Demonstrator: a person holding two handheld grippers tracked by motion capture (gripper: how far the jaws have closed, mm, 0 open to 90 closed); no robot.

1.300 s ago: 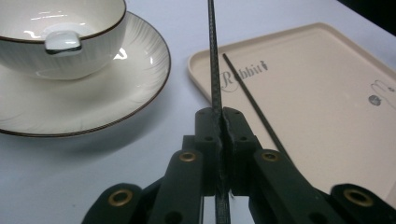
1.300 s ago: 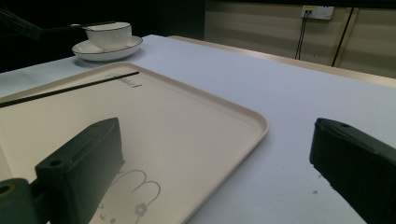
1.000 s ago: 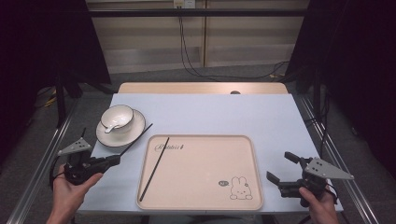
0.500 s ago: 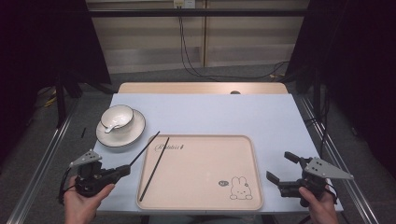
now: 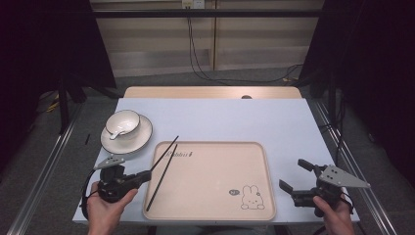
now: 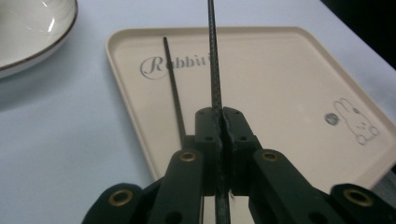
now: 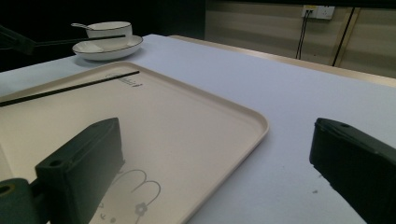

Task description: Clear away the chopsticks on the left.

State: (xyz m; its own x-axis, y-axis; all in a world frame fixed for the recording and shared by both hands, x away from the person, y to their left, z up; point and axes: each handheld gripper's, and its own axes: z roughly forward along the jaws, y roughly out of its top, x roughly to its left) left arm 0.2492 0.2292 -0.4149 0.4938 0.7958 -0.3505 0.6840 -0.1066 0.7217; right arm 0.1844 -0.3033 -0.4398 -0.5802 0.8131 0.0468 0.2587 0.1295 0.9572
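My left gripper [image 5: 145, 174] sits at the tray's near-left corner, shut on a thin black chopstick [image 5: 164, 153] that slants up over the tray rim. In the left gripper view the jaws [image 6: 221, 119] are pressed together on that held chopstick [image 6: 212, 65]. A second chopstick [image 5: 160, 177] lies flat in the beige rabbit tray [image 5: 215, 196], also visible as the lying chopstick [image 6: 172, 79]. My right gripper [image 5: 293, 175] rests open off the tray's near-right corner, nothing between its fingers [image 7: 79, 158].
A white bowl [image 5: 122, 121] with a spoon sits on a white plate [image 5: 142, 138] at the left, behind the tray. The light blue table [image 5: 274, 122] stretches behind the tray. Dark stands and cables flank the table.
My left gripper has carried the held chopstick to the right, from beside the plate to the tray's left edge. The right gripper has stayed put.
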